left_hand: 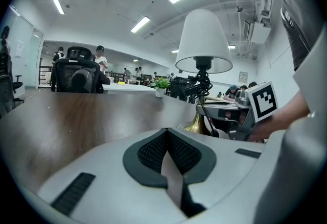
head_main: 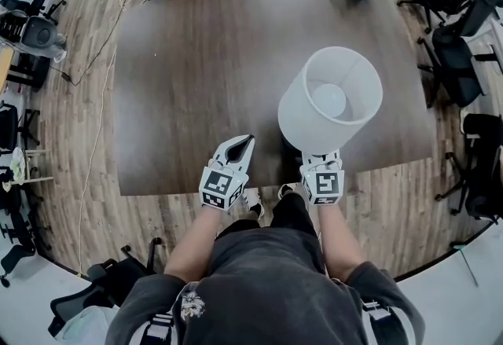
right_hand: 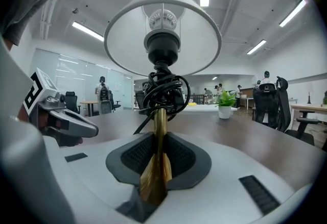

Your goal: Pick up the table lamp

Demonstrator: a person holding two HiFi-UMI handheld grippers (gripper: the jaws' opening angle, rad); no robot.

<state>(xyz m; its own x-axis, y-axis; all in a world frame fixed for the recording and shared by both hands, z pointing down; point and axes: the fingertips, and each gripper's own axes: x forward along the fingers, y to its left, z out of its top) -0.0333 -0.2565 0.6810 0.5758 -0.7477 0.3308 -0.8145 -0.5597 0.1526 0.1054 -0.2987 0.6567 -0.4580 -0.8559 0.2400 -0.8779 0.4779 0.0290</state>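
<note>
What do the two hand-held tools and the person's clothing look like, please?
The left tool and right tool are alike: light grey moulded shells tapering to two jaws lined with black ribbed pads, each carrying a white cube printed with black square markers. No cables show on them. The person wears a dark grey short-sleeved top.

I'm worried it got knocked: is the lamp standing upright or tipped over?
Upright: the lamp's stem rises straight from between the right tongs, with the shade level on top.
</note>
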